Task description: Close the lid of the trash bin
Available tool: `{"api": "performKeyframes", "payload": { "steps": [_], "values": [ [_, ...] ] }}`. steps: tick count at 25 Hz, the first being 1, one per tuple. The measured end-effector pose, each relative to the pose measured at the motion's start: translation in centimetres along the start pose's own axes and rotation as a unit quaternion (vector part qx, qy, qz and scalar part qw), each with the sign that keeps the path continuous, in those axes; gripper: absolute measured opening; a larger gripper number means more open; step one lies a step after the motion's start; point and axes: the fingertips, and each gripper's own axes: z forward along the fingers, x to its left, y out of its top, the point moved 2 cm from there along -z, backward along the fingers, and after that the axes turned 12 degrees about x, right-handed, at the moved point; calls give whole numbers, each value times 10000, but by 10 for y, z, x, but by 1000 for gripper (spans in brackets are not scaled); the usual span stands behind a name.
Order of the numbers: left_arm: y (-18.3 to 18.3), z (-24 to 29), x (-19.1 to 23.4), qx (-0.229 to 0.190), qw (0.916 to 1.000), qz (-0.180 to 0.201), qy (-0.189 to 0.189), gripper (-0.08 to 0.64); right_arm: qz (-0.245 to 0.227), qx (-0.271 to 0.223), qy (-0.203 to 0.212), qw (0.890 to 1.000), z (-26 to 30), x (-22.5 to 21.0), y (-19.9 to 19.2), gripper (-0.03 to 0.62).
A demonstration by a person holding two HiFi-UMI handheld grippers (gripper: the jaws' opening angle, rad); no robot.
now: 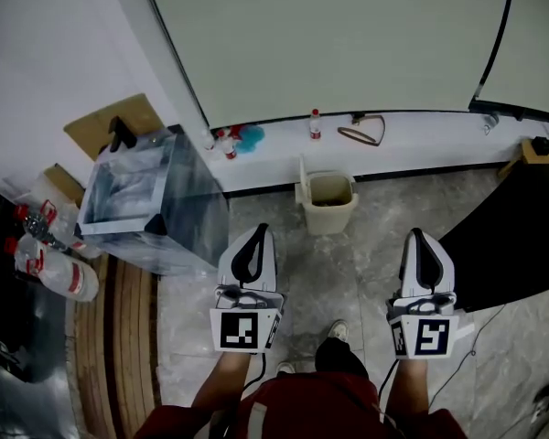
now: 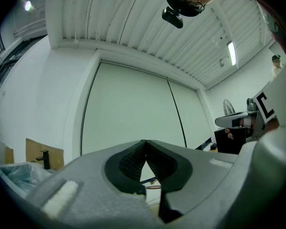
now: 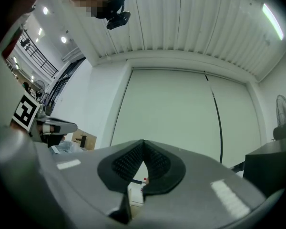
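The white left gripper (image 1: 254,236) and white right gripper (image 1: 419,238) are held with jaws pressed together, empty, short of the small beige plastic trash bin (image 1: 329,210). Its lid (image 1: 303,179) is raised. Beyond the bin, a red-capped bottle (image 1: 315,124) is seen.

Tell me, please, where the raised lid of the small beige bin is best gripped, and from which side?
Probably its free top edge, from above and the left. The lid seems to stand upright along the left rim of the beige bin in the head view, so that edge is exposed.
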Motion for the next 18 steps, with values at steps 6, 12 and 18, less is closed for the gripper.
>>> {"api": "performKeyframes", "payload": {
  "steps": [6,12,18],
  "values": [
    [0,59,-28,112,9999,93,-48,5,84,76,26,9999,37,-48,-16,0],
    [5,112,-53,170,9998,135,-38,5,140,103,15,9998,67,-98,-26,0],
    [5,156,-76,281,9994,181,-20,5,244,120,32,9996,94,-139,-37,0]
  ]
}}
